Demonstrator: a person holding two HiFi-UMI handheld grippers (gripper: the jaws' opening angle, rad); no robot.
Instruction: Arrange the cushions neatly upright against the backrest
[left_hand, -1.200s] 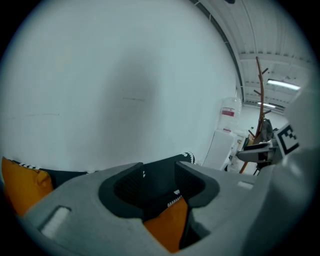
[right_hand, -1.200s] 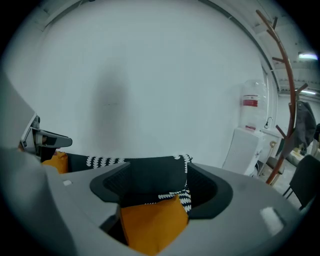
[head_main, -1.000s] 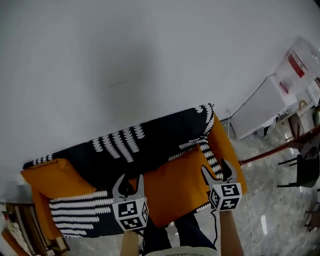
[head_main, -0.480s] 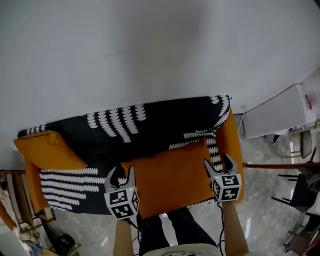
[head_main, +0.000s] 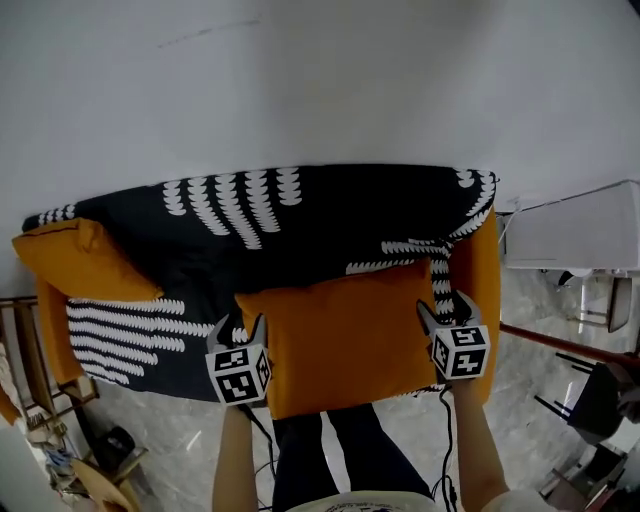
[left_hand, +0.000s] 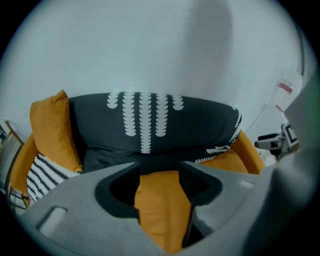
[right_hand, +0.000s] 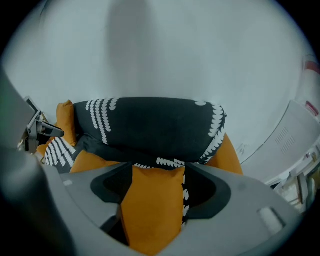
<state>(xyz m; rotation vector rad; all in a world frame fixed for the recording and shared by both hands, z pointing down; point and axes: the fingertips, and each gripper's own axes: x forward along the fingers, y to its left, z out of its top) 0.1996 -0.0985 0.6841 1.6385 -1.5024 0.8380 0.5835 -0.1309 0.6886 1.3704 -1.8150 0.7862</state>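
An orange cushion hangs level over the front of the sofa seat, between my two grippers. My left gripper holds its left edge. That edge fills the gap and touches both jaws, which are opening. My right gripper is shut on the cushion's right corner. A second orange cushion leans upright in the sofa's left corner, also visible in the left gripper view. A black throw with white patterns covers the backrest and seat.
The orange sofa stands against a white wall, and its right armrest is close to my right gripper. A white appliance stands right of it and a dark chair lower right. A wooden rack is at the left. The person's legs are below the cushion.
The held cushion has swung from tilted to level across the seat front, and both grippers came to the same height. The head view has shifted, so the sofa sits squarer in frame.
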